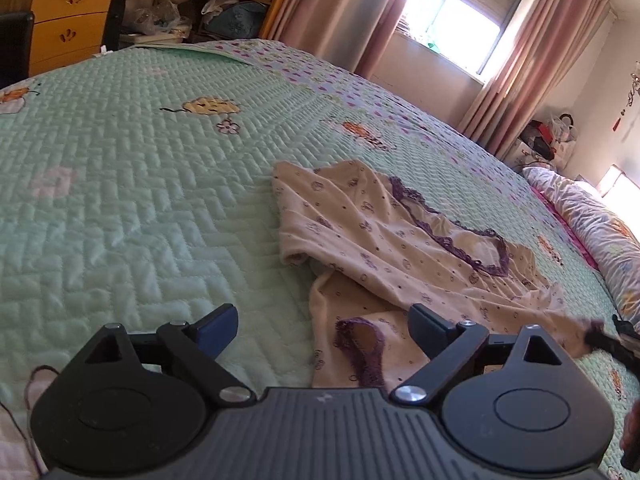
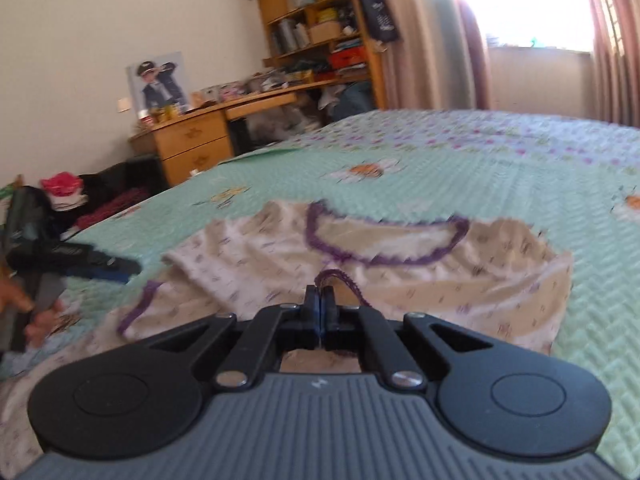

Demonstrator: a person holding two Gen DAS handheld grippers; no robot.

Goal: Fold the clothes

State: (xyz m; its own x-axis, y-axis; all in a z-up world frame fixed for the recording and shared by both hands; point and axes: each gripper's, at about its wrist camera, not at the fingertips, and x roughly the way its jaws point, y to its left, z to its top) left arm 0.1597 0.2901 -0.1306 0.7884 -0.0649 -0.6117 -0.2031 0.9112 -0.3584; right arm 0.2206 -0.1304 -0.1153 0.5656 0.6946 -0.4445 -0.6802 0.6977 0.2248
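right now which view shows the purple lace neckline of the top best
Left wrist view: the neckline is sharp and the top lies in full sight. Right wrist view shows the neckline too, but motion-blurred.

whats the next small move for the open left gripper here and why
Probably ease the left gripper forward and down onto the purple lace-trimmed sleeve cuff of the cream printed top and close. Its jaws stand wide open and empty just over that cuff, while the right gripper appears already shut on purple trim, and the top lies crumpled on the green quilted bedspread.
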